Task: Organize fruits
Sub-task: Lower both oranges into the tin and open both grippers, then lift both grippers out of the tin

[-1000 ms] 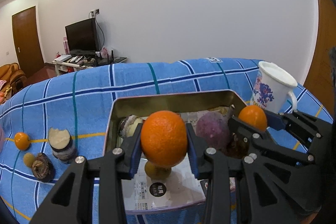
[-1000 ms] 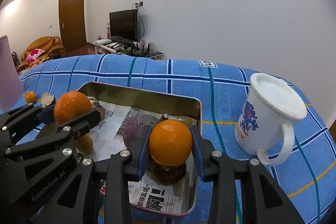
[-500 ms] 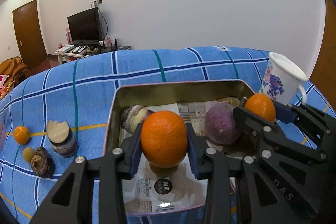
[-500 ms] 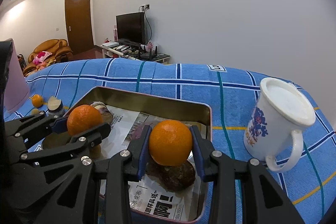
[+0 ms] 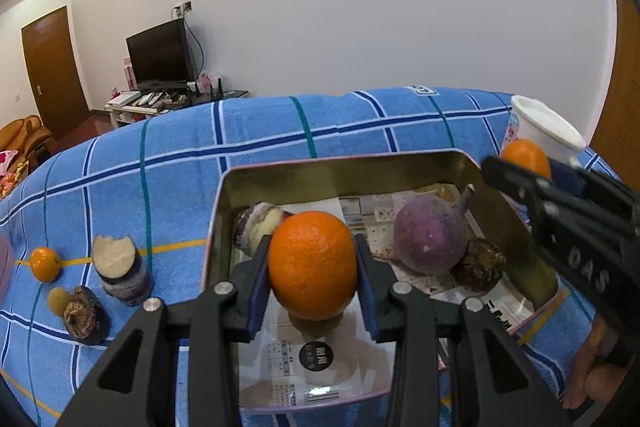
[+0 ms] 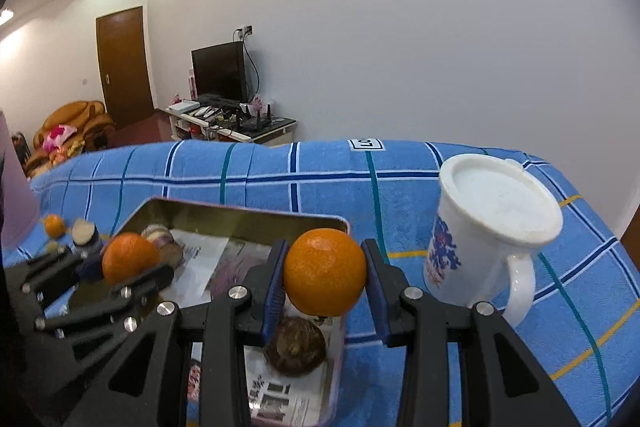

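Living room, blue checked tabletop (image 5: 180, 187), metal tin (image 5: 344, 169) at centre frame: both my tools are loaded with oranges over it.

I judge I'm in the carrying step. My left tool (image 5: 312, 283) is clamped on a left orange (image 5: 312, 265) at lower centre of its view, above the tin's newspaper lining. My right tool (image 6: 325, 283) is clamped on a right orange (image 6: 325, 271) over the tin's right-hand rim, near the white mug (image 6: 492, 231) at right of frame. Next I would need to lower each fruit into a free patch of the lining, clear of the purple root (image 5: 430, 235) and the brown lump (image 6: 295, 346), then let go. Other pieces, a small orange (image 5: 45, 263) among them, wait at left of frame. Readable writing: "DAS" on the right tool's arm, lower right of the left view; newspaper print too small to read.
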`<move>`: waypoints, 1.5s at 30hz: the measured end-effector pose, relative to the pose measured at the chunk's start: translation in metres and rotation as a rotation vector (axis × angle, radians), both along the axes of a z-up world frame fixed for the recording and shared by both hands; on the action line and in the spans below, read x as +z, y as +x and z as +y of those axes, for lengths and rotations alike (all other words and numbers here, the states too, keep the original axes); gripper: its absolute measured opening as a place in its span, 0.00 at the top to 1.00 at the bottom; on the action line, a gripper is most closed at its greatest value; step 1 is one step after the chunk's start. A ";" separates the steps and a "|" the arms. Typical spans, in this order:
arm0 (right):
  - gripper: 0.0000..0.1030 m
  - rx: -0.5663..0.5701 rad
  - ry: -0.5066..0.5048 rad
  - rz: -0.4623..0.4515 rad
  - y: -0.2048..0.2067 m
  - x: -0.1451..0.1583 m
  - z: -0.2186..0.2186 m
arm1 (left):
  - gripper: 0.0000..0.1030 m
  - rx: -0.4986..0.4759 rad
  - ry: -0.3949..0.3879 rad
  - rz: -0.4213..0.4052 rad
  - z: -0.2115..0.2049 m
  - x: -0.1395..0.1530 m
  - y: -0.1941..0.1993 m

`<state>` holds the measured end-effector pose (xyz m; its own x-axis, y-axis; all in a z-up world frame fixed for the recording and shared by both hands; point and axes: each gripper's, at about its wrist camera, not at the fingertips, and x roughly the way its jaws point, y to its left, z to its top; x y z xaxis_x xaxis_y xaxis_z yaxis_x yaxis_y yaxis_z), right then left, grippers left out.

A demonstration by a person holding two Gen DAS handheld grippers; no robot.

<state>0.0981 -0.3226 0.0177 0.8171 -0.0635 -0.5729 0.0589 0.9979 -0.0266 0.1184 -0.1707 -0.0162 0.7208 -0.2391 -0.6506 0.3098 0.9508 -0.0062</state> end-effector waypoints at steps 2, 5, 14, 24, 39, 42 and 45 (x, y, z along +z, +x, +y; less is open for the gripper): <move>0.62 -0.001 0.007 0.012 0.008 0.004 -0.001 | 0.62 -0.008 -0.012 0.006 -0.001 0.000 -0.001; 0.62 0.017 0.044 0.031 0.022 0.009 0.000 | 0.62 -0.019 -0.021 0.023 0.000 -0.002 0.001; 0.62 0.147 0.117 0.110 0.063 -0.006 0.041 | 0.62 -0.010 -0.036 0.026 0.007 -0.001 0.002; 0.38 0.202 0.239 0.119 0.062 -0.018 0.030 | 0.32 0.023 0.003 0.014 0.000 -0.002 0.001; 0.17 -0.060 0.160 -0.284 -0.023 0.014 0.012 | 0.00 0.170 0.019 -0.239 0.023 0.020 -0.033; 0.13 -0.079 0.063 -0.369 -0.036 0.015 0.023 | 0.00 0.203 0.050 -0.240 0.032 0.016 -0.036; 0.11 -0.069 -0.026 -0.399 -0.045 0.015 0.037 | 0.00 0.235 0.057 -0.253 0.043 0.018 -0.039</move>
